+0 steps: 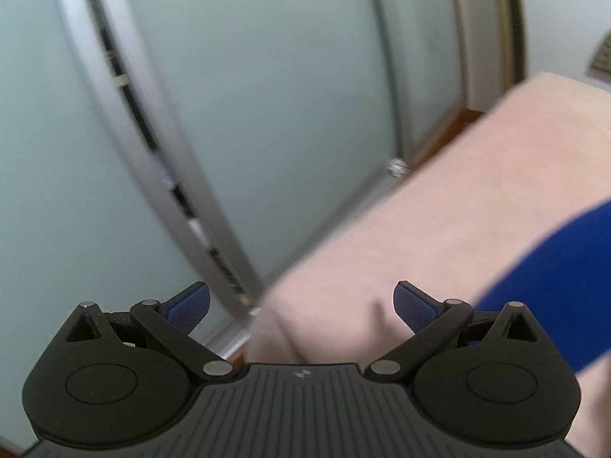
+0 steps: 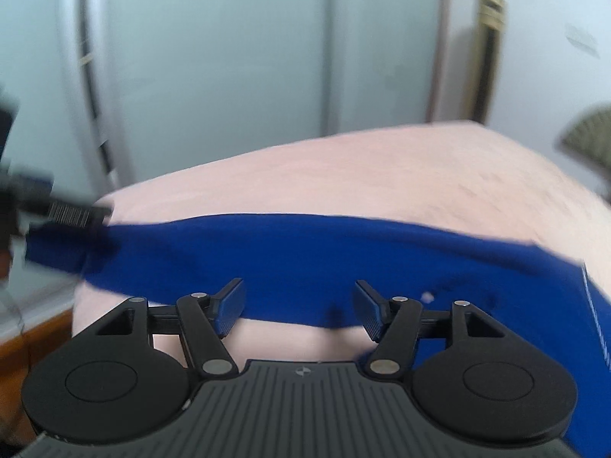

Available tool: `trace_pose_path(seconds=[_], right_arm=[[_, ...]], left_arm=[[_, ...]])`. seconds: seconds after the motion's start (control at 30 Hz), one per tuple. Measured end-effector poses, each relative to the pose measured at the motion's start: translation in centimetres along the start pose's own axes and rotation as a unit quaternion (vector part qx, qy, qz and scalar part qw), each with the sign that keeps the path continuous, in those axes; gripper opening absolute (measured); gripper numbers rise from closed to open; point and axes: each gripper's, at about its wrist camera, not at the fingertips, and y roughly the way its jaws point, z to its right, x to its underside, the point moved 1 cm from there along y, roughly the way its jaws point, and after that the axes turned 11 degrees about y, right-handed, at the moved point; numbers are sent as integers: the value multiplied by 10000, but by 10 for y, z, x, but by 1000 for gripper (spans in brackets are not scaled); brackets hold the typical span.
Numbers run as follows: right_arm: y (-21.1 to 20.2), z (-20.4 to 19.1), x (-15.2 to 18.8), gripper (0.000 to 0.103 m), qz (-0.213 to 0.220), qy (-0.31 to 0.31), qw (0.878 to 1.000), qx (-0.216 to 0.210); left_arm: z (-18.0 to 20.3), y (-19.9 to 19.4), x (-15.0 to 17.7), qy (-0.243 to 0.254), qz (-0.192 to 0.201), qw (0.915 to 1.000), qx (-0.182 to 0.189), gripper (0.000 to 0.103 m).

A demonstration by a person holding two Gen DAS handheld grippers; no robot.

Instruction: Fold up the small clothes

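A blue garment lies stretched across a pink padded surface, with white stitching at its right end. My right gripper is open just above the garment's near edge, with nothing between its blue pads. My left gripper is open too and empty, over the left edge of the pink surface, and the blue garment lies to its right. In the right wrist view a blurred dark finger of the left gripper shows beside the garment's left end.
Frosted sliding doors with grey frames stand behind the pink surface. Wooden floor shows below its left edge. A ribbed, fan-like object sits at the far right. Both views are blurred.
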Motion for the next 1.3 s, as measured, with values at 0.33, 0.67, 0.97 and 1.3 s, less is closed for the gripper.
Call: trace_pose_path(seconds=[0.33,0.67,0.97,1.3], right_arm=[[26,-98,29,62,71,-2407,9694,-480],[45,-149,32,2,394,-2652,9588,-935],[-7,39,-42,0,1102,2033,9721,-384],[-105,211,76,45,1155,5177,8408,1083]], left_arm=[[-49,2,26,-406,-149,9989,-175,103],[-55,-17,17,-873,43,9961,146,103],[-5,-24,-6,-663,337,9909,1118,103],[127,-48,-15,1040,586,9647,2346,103]])
